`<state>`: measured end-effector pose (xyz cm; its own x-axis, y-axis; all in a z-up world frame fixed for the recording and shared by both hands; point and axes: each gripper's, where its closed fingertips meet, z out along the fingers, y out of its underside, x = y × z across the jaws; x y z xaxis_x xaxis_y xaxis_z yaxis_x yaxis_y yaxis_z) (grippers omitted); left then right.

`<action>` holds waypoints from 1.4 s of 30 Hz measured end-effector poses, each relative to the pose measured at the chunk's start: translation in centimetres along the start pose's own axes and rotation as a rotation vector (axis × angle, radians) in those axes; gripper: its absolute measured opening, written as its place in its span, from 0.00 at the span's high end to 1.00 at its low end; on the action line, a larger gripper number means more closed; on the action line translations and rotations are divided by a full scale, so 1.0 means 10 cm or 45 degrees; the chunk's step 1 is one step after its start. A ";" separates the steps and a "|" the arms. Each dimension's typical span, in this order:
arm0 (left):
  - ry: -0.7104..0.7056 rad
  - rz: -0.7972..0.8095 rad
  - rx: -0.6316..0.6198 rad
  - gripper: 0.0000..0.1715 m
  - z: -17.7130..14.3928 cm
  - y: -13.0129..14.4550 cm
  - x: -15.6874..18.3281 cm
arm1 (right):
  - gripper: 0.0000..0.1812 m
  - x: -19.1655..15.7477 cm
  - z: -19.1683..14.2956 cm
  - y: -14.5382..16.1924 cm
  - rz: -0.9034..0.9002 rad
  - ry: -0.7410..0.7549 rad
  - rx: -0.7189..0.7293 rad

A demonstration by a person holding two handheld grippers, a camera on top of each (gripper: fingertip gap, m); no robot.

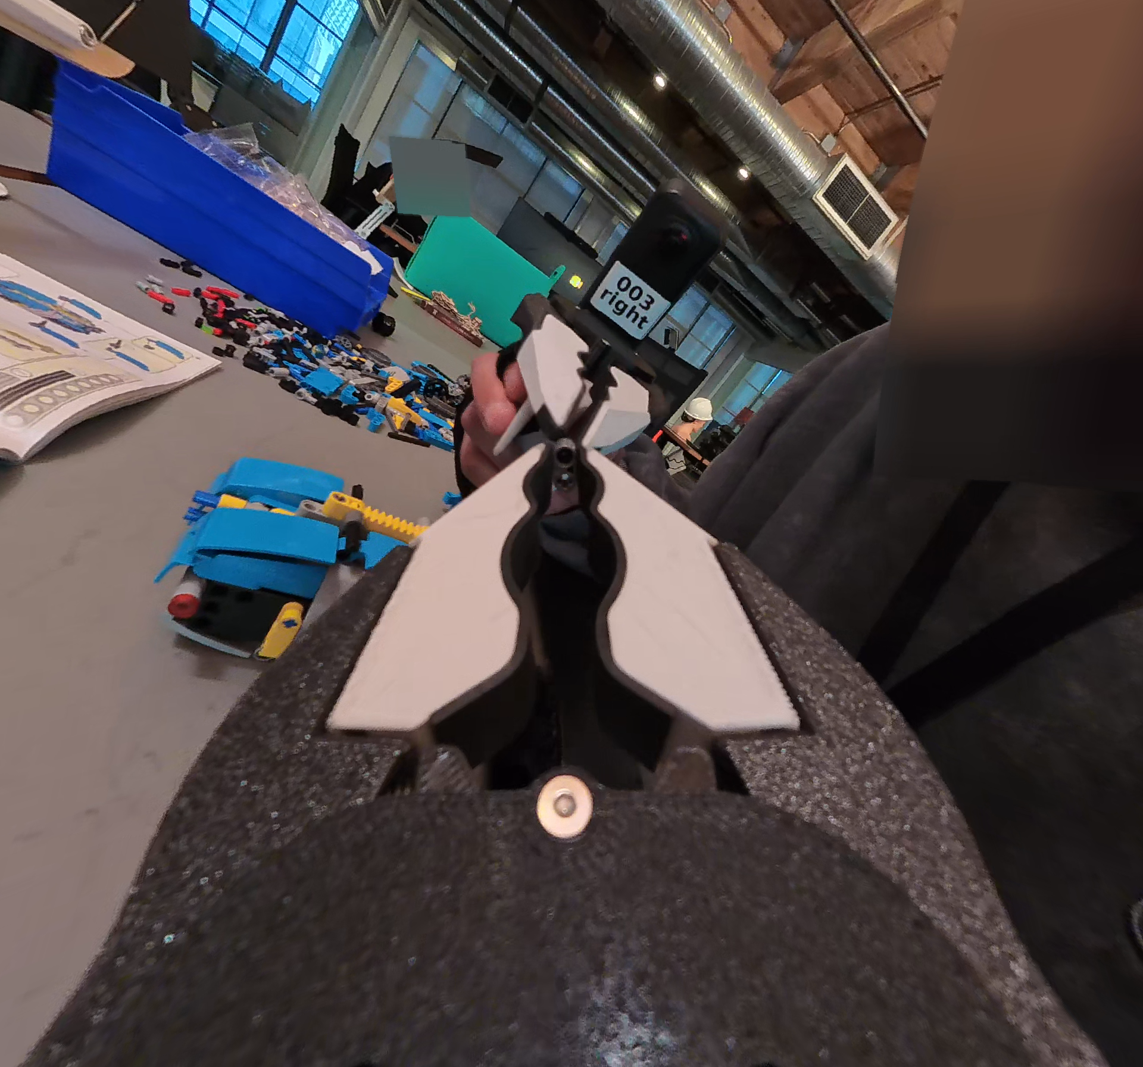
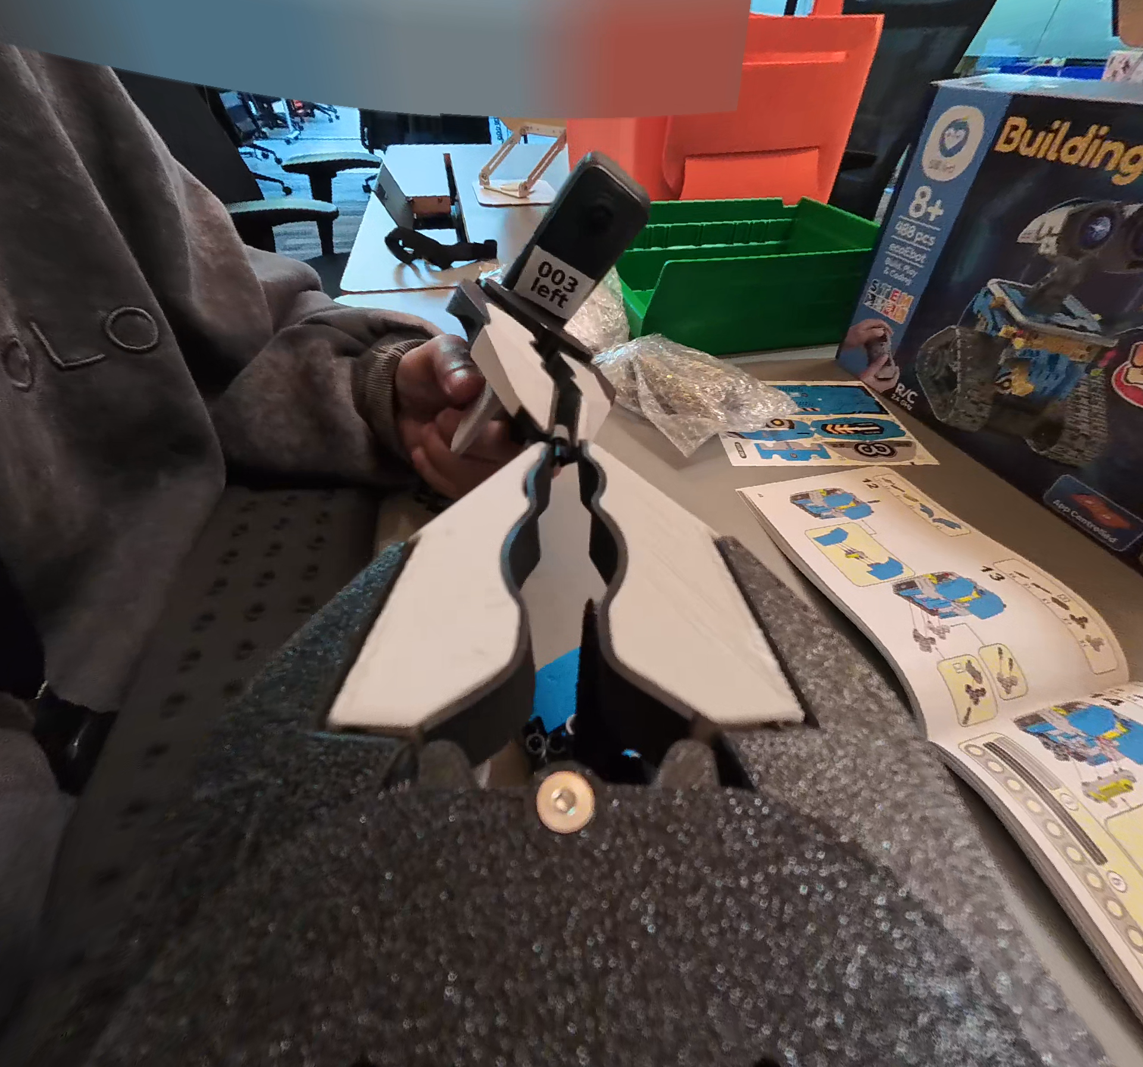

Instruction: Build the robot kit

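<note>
Left claw [image 1: 564, 461] pinching small black piece [image 1: 564, 468], right claw [image 2: 561, 449] tip-to-tip

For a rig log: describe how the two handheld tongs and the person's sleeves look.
Both tongs, left and right, have pale grey fingers with wavy black inner edges, set in speckled black bodies with a silver bolt. Each carries a black camera bearing a white label. The person wears a grey sweatshirt sleeve.
</note>
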<state>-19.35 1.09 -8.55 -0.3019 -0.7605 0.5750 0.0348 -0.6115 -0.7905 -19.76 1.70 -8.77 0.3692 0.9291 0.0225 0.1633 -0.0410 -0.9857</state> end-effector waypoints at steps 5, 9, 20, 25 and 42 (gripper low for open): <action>0.010 -0.013 -0.012 0.96 0.00 0.03 0.00 | 0.98 -0.03 0.00 0.03 0.053 -0.042 -0.023; 0.079 -0.022 -0.002 0.96 0.02 0.05 0.08 | 0.98 -0.10 0.00 -0.03 0.035 -0.077 0.018; -0.145 0.241 -0.052 0.96 -0.06 -0.01 -0.09 | 0.93 0.12 -0.15 0.00 0.120 0.034 -0.008; -0.447 0.505 -0.040 0.96 -0.32 -0.23 -0.36 | 0.89 1.18 -1.23 0.52 0.121 0.656 -0.324; -0.571 0.513 -0.160 0.96 -0.38 -0.09 -0.72 | 0.89 1.68 -1.74 1.20 0.381 0.844 -0.381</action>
<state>-20.82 7.96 -12.73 0.1428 -0.9609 0.2373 -0.0583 -0.2475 -0.9671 4.34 10.37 -17.35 0.8899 0.4535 -0.0489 0.1756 -0.4395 -0.8809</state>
